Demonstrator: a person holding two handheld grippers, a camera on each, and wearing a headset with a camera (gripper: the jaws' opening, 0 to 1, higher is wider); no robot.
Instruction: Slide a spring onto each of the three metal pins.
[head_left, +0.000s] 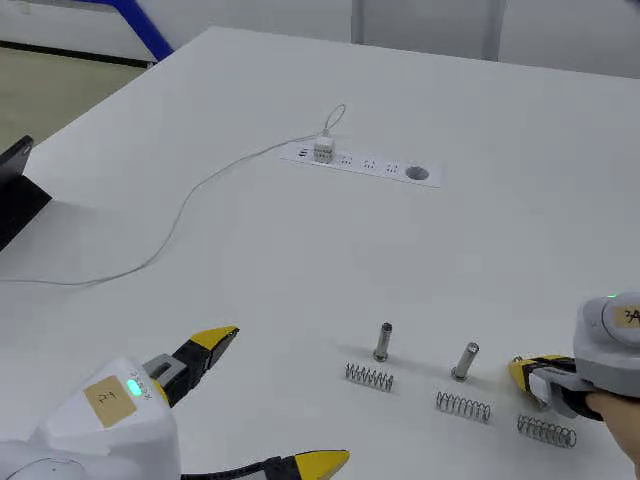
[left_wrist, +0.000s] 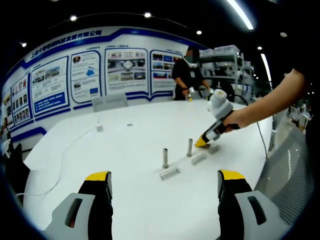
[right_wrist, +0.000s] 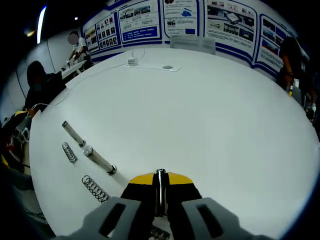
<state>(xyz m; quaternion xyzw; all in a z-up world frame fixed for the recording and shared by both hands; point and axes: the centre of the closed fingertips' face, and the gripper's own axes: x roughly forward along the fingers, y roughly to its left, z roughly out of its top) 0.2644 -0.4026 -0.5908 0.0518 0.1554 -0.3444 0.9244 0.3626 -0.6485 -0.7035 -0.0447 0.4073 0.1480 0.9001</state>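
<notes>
A white workbench (head_left: 300, 260) is seen from above. At 7 o'clock in the head view is the left gripper (head_left: 268, 400), its yellow-tipped jaws spread wide and holding nothing. At 4 o'clock the right gripper (head_left: 527, 380) has its jaws pressed together on a metal pin (right_wrist: 160, 192). Two more pins stand upright between the grippers, the first pin (head_left: 383, 341) and the second pin (head_left: 465, 360). Three springs lie flat. The first spring (head_left: 369, 376) and the second spring (head_left: 463, 406) each lie at 6 o'clock of a standing pin. The third spring (head_left: 546, 431) lies just beside the right gripper's tips. A power strip (head_left: 360, 163) lies at 12 o'clock.
</notes>
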